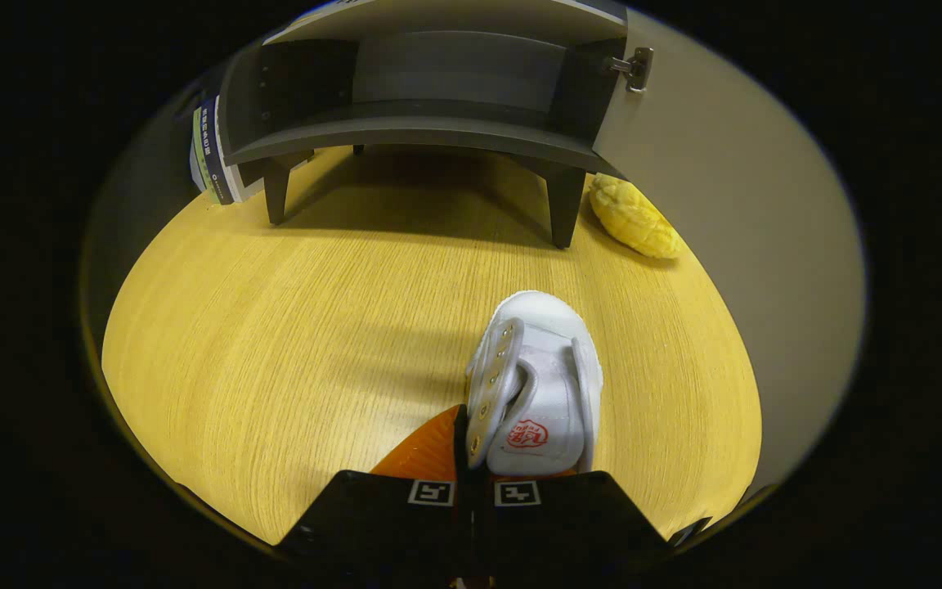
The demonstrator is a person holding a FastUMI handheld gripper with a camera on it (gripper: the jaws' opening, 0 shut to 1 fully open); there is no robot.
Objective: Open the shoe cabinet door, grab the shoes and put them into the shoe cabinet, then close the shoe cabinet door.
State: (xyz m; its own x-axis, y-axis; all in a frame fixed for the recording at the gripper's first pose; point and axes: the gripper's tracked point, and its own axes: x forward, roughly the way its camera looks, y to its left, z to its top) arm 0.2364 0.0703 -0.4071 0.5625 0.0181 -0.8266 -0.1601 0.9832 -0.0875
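Claw (471, 458) pinching white shoe (540, 384) side, red tongue logo unreadable, seemingly lifted

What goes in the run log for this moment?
cabinet door: open | hand-held gripper: shut on shoe's side wall | white shoe: held, short of shoe cabinet | step: carry in

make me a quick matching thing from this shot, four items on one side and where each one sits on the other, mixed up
Things:
1. white shoe
2. shoe cabinet
3. yellow bun-shaped object
4. boxes

Places:
A. beside the cabinet's right leg, by the open door
B. leaning at the cabinet's left side
C. pinched by its side wall in the claw
D. standing open at the far end of the wooden table

Pairs: 1-C, 2-D, 3-A, 4-B
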